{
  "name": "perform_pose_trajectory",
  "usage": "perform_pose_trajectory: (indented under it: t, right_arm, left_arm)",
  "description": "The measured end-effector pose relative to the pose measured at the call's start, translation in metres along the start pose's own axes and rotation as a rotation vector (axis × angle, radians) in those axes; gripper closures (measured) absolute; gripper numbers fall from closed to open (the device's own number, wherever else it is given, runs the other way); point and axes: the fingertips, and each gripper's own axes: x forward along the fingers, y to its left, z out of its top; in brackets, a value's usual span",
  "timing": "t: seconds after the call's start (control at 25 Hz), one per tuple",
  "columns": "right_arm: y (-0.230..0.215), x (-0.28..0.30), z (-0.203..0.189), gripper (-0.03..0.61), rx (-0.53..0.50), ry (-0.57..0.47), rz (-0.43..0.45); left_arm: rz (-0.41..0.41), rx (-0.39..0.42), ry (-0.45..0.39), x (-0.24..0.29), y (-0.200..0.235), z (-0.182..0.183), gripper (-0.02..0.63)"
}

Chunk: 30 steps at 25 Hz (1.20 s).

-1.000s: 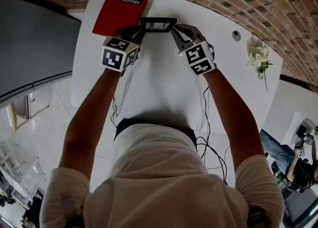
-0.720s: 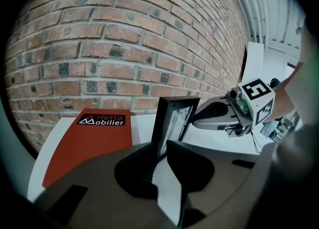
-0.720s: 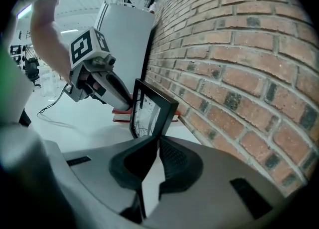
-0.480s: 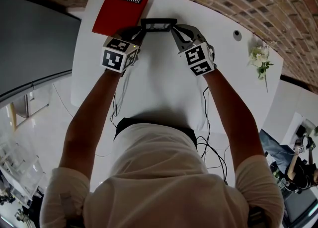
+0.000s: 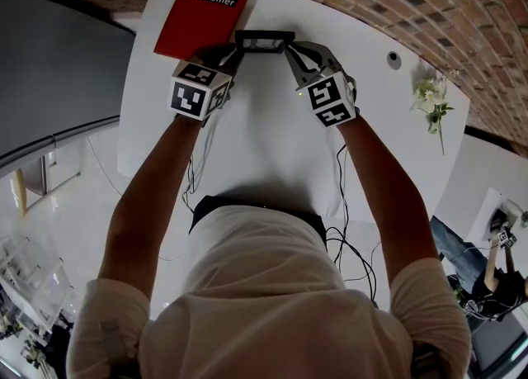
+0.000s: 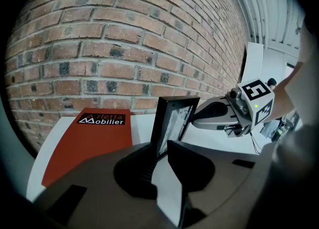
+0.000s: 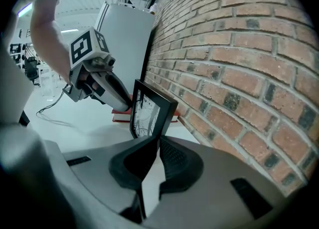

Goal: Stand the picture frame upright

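**Operator:** State the surroundings, largest item first.

**Inspector:** A brick wall (image 6: 99,48) rises beyond both sets of jaw tips. A white table (image 5: 272,146) runs beneath them. A red book (image 5: 198,18) lies flat on the table, left of the left jaws and slightly ahead of them.

**Operator:** Locate the picture frame.

**Inspector:** The picture frame (image 6: 174,120) stands upright on the table, close to the wall, between the two grippers. One end sits in each pair of jaws.

**Operator:** Report the left gripper.

**Inspector:** The left gripper (image 6: 160,147) has just been opening its jaws. The frame's end stands between the tips, with a thin gap showing at the right-hand pad. The pads do not clamp it.

**Operator:** Report the right gripper.

**Inspector:** The right gripper (image 7: 154,143) pinches the opposite end of the frame between its tips.

**Operator:** Anything smaller?

**Inspector:** A sprig of white flowers (image 5: 431,98) lies at the table's edge, well to the right of the right jaws.
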Motion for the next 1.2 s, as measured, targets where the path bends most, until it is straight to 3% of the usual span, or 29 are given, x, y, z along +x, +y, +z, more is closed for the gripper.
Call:
perform_pose_trajectory:
  t: [0.76,1.2]
  right_arm:
    - [0.01,-0.027,-0.014,0.554,0.03,0.021,-0.022]
    - [0.045,-0.118,-0.02,0.554,0.077,-0.036,0.011]
  left_arm:
    - [0.032,-0.012,-0.025,-0.025,-0.005,-0.007,0.549]
    - [0.093,-0.061,-0.075,-0.088,-0.07,-0.024,0.54]
